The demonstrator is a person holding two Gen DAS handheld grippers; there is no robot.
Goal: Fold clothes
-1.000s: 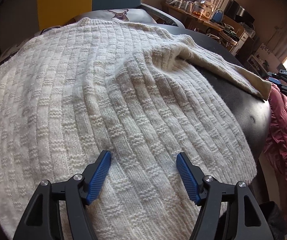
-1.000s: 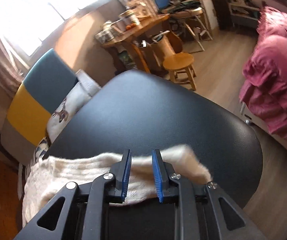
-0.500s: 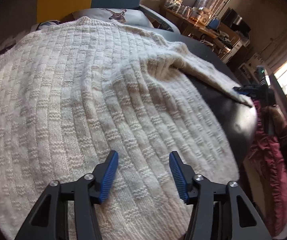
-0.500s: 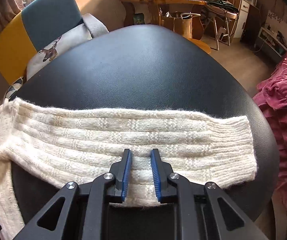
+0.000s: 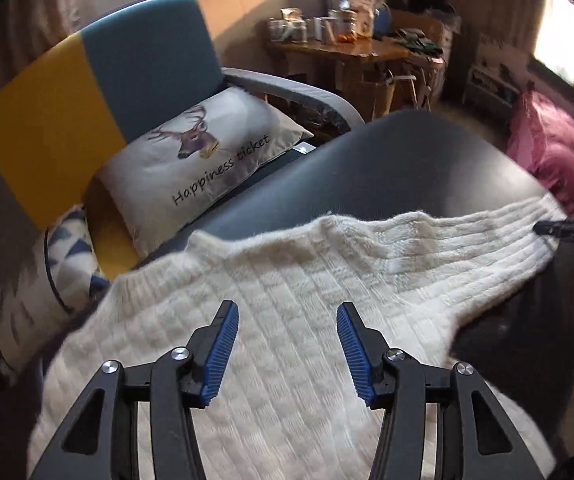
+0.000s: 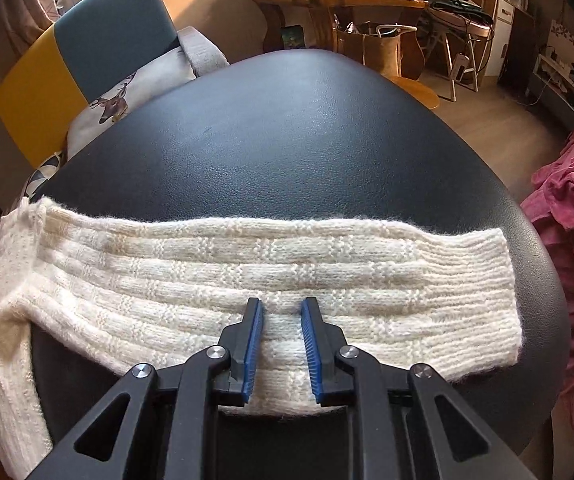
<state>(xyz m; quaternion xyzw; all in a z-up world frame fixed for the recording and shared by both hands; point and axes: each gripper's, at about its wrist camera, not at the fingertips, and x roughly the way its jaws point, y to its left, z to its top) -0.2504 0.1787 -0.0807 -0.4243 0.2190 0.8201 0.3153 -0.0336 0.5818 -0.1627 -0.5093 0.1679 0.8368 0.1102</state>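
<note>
Knitwear awaits its first fold: a cream ribbed sweater (image 5: 287, 320) lies spread flat on a black padded bench (image 6: 287, 128), its body at the left end and one sleeve (image 6: 287, 276) stretched straight out to the right across the dark surface.

At the left, the left hand-held gripper (image 5: 287, 350) hovers above the sweater's body with its blue pads wide apart and nothing between them. At the right, the right hand-held gripper (image 6: 281, 346) sits over the sleeve's near edge, jaws narrowly parted; knit shows in the gap, but the pads do not appear to press it, so this looks like a loose straddle rather than a firm hold.

Judged from how the garment lies, the laying-out stage appears finished and the folding itself has not begun: no part of the sweater is doubled over. The other sleeve is out of sight. Left to do, by this reading, are bringing the outstretched sleeve across the body, dealing with the other side, then folding the body up.

Behind the bench stand a yellow-and-teal armchair (image 5: 87, 80) with a deer-print cushion (image 5: 203, 156).
</note>
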